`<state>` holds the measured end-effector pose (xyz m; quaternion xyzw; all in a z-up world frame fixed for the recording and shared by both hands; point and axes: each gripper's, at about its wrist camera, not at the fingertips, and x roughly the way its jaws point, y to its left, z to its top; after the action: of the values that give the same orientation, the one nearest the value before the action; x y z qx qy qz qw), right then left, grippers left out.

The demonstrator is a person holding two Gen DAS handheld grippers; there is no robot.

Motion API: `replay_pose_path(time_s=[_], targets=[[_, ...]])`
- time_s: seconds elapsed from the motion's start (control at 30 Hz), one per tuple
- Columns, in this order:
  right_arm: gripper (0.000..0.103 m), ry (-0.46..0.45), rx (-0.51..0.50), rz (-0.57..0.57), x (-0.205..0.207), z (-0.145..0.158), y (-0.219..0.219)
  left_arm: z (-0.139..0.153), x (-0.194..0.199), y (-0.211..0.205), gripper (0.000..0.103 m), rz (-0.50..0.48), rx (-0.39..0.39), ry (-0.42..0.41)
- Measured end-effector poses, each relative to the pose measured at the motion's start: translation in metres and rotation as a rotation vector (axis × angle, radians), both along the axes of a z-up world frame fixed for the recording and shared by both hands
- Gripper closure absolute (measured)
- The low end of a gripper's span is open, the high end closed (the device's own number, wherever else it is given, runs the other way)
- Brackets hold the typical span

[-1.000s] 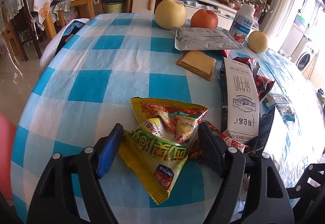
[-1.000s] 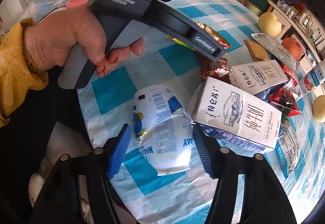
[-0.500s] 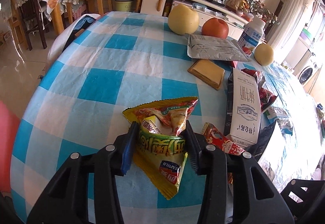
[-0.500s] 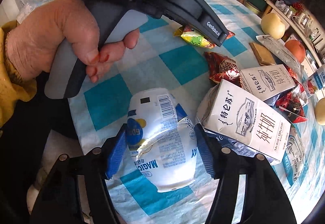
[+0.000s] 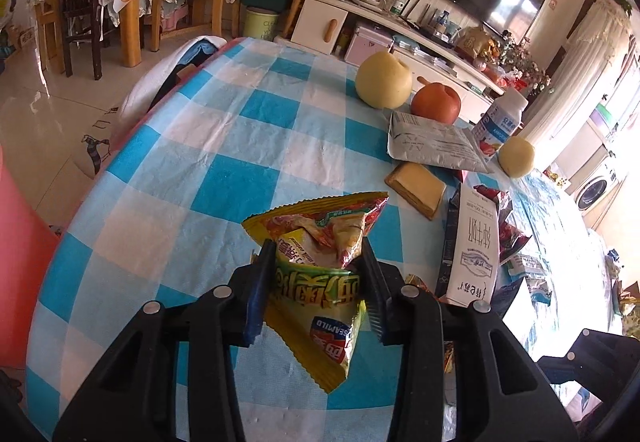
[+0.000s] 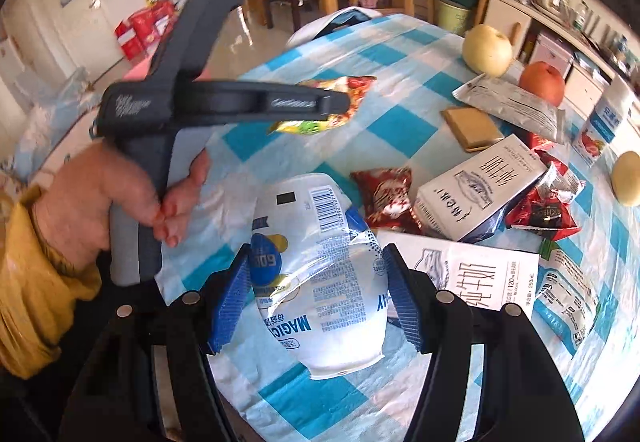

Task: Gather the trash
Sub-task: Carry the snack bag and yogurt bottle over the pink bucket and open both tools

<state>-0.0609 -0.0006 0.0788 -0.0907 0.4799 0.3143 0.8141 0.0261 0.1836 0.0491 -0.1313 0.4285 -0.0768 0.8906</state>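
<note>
My left gripper point(image 5: 316, 262) is shut on a yellow snack wrapper point(image 5: 320, 262) and holds it lifted above the blue checked tablecloth point(image 5: 208, 145). The wrapper also shows in the right wrist view point(image 6: 324, 105), hanging from the left gripper's body point(image 6: 224, 101). My right gripper point(image 6: 318, 286) straddles a white and blue plastic pouch point(image 6: 316, 274); its jaws touch the pouch sides, and the pouch looks lifted with me. White milk cartons point(image 6: 480, 181) and red wrappers point(image 6: 384, 193) lie on the table to the right.
Two pale pears point(image 5: 382, 81), a red apple point(image 5: 436, 103), a white bottle point(image 5: 500, 121), a grey flat packet point(image 5: 432, 139) and a brown biscuit point(image 5: 416, 187) sit at the far side. Wooden chairs point(image 5: 132, 1) stand beyond the table. Something red point(image 5: 20, 242) stands at the left edge.
My left gripper closed on the yellow wrapper and lifted it off the table. My right gripper narrowed around the pouch and rose with it.
</note>
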Motion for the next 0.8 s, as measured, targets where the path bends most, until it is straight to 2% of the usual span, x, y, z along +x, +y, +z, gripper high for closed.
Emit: replay_pose_path(time_s=[0.17,0.4,0.57,0.73,0.8], targets=[[0.038,0.02,0.076,-0.062,0.01,0.014,0.001,0.018,-0.003,0.02,0.061,0.059,-0.022,-0.05],[0.038,0.05,0.173,-0.09,0.023,0.029,0.026,0.041,-0.012,0.069,0.061,0.213,-0.039,-0.109],[0.038,0.087,0.262,-0.086,0.031,0.038,0.057,0.053,-0.023,0.117,0.061,0.356,-0.039,-0.138],[0.038,0.1,0.287,-0.058,0.039,0.04,0.101,0.066,-0.042,0.17,0.061,0.511,-0.026,-0.167],[0.038,0.106,0.293,-0.045,0.04,0.041,0.122,0.071,-0.052,0.189,0.061,0.591,0.009,-0.18]])
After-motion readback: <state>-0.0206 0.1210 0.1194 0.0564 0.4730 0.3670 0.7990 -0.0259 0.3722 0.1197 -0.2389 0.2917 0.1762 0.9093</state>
